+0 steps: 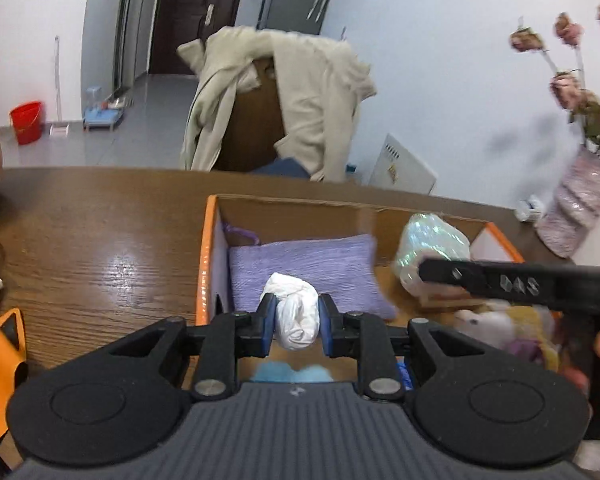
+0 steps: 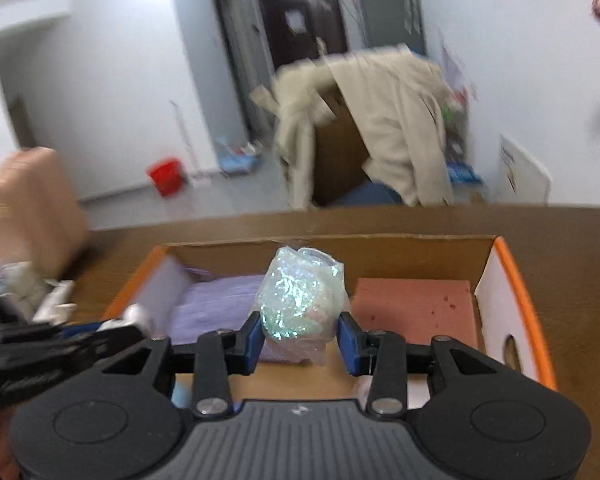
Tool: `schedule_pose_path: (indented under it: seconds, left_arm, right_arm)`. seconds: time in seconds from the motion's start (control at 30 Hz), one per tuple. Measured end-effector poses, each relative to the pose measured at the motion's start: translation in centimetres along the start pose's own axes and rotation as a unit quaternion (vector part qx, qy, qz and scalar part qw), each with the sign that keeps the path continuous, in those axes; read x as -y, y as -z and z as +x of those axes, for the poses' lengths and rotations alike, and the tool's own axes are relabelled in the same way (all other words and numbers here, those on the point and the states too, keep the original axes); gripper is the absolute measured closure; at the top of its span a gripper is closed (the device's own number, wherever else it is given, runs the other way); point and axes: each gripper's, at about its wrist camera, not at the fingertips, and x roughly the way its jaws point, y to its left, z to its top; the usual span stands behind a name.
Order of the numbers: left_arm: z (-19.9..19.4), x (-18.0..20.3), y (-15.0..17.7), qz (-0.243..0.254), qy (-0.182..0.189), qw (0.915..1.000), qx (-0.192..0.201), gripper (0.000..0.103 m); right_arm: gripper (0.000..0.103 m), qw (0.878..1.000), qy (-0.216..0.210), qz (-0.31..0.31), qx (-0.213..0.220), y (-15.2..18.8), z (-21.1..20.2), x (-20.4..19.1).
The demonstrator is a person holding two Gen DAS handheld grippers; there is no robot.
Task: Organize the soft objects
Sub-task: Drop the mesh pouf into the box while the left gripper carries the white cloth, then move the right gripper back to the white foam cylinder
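Note:
My left gripper (image 1: 298, 322) is shut on a white crumpled soft bundle (image 1: 296, 312), held over the near part of a cardboard box with an orange rim (image 1: 210, 248). A purple cushion (image 1: 300, 264) lies inside the box, with a blue fluffy piece (image 1: 288, 374) nearer me and a plush toy (image 1: 496, 324) at the right. My right gripper (image 2: 300, 340) is shut on a shiny iridescent plastic bag (image 2: 300, 300), above the box (image 2: 516, 276) between the purple cushion (image 2: 216, 304) and a pink foam block (image 2: 416, 308). The views are motion-blurred.
The box stands on a brown wooden table (image 1: 100, 240). A pink vase of dried roses (image 1: 576, 208) is at the table's far right. An orange item (image 1: 0, 360) lies at the left edge. Behind the table, a chair draped with a beige coat (image 1: 284, 100).

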Motion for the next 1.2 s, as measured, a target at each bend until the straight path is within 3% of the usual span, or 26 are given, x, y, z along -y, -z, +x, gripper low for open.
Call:
schedule_pose_path:
  seconds: [0.07,0.13,0.2,0.27,0.33,0.4,0.57,0.67,0.77,0.93,1.2]
  left_arm:
    - [0.4,-0.4,0.0,0.002,-0.008,1.0,0.004,0.071]
    - [0.2,-0.7,0.2,0.007,-0.003,0.9999,0.008,0.062]
    - [-0.3,-0.7,0.3,0.016,0.0,0.9998,0.009,0.061]
    - [-0.9,-0.6,0.5,0.022,0.002,0.9997,0.009,0.06]
    - [-1.7,-0.4,0.5,0.023,-0.004,0.9996,0.014,0.052]
    - [-2.7,-0.3,0.3,0.02,-0.006,0.9996,0.02,0.048]
    - [-7.0,0.9,-0.1,0.023,-0.012,0.9986,0.046,0.048]
    - [-11.0,2.0,-0.3,0.034,-0.013,0.9968,0.071,0.047]
    - [-14.7,3.2,0.0,0.04,-0.02,0.9944,0.096,0.046]
    - [-21.9,5.3,3.4,0.041,-0.024,0.9868,0.155,0.033]
    - [-29.6,8.2,12.5,0.063,-0.03,0.9758,0.207,0.014]
  right_arm:
    - [0.057,1.0,0.002,0.008,-0.001,-0.3,2.0,0.0]
    - [0.046,1.0,0.017,0.014,-0.006,-0.4,3.2,-0.3]
    - [0.037,1.0,0.026,0.01,-0.003,-0.5,3.3,-0.6]
    - [0.035,1.0,0.021,0.009,0.007,-0.5,2.6,-0.7]
    - [0.035,1.0,0.016,0.006,0.017,-0.8,1.5,-0.7]
    - [0.035,0.999,0.016,0.002,0.027,-1.1,-0.1,-0.7]
    - [0.034,0.998,0.015,-0.016,0.058,-1.5,-6.2,-0.7]
    - [0.023,0.997,0.013,-0.032,0.073,-1.3,-10.4,-0.3]
    - [0.022,0.995,0.006,-0.033,0.093,-0.6,-14.8,0.5]
    - [0.02,0.99,0.001,-0.053,0.128,2.3,-21.8,1.1]
    - [0.014,0.98,-0.027,-0.102,0.167,11.2,-30.1,1.2]
